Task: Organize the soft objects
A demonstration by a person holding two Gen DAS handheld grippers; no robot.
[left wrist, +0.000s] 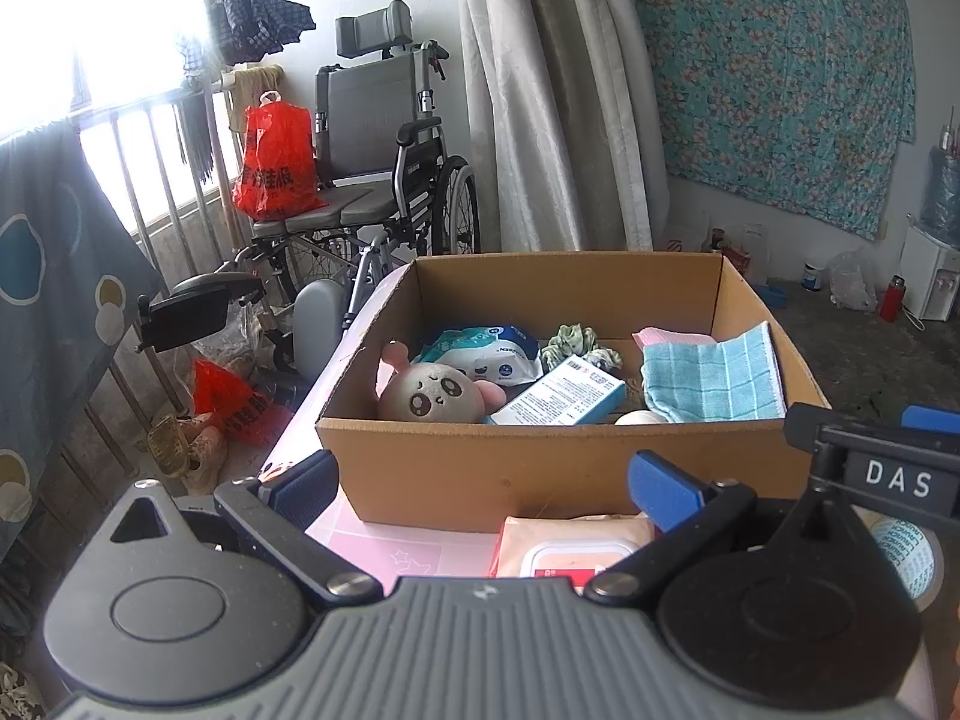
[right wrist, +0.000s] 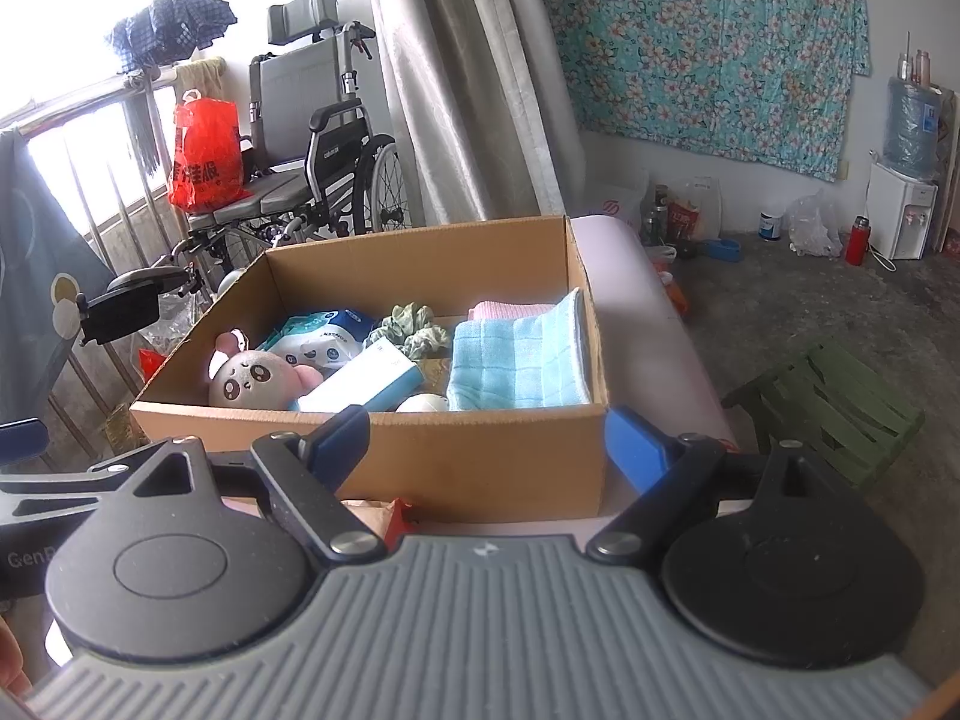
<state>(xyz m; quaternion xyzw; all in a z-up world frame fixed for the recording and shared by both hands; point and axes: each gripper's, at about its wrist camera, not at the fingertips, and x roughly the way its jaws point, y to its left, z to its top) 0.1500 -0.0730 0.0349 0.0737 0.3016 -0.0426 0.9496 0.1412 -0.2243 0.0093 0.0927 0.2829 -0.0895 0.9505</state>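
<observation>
An open cardboard box [left wrist: 480, 474] [right wrist: 480, 456] stands on a pink surface. Inside lie a round plush toy [left wrist: 429, 397] [right wrist: 255, 383] with pink ears, a wipes pack [left wrist: 489, 354] [right wrist: 321, 339], a green scrunchie [left wrist: 573, 342] [right wrist: 414, 324], a blue-white carton [left wrist: 564, 395] [right wrist: 366, 387], a white ball [right wrist: 422, 403] and a folded blue cloth [left wrist: 714, 381] [right wrist: 519, 369] over a pink one. My left gripper [left wrist: 486, 489] is open just short of the box's near wall, above a pink wipes pack [left wrist: 570, 546]. My right gripper [right wrist: 486, 444] is open before the same wall, holding nothing.
A wheelchair [left wrist: 384, 156] [right wrist: 318, 144] carrying a red bag [left wrist: 273, 162] stands behind the box by a window railing. Curtains and a floral cloth [right wrist: 708, 42] hang at the back. A green stool [right wrist: 834, 414] and a water dispenser [right wrist: 906, 180] are on the floor at right.
</observation>
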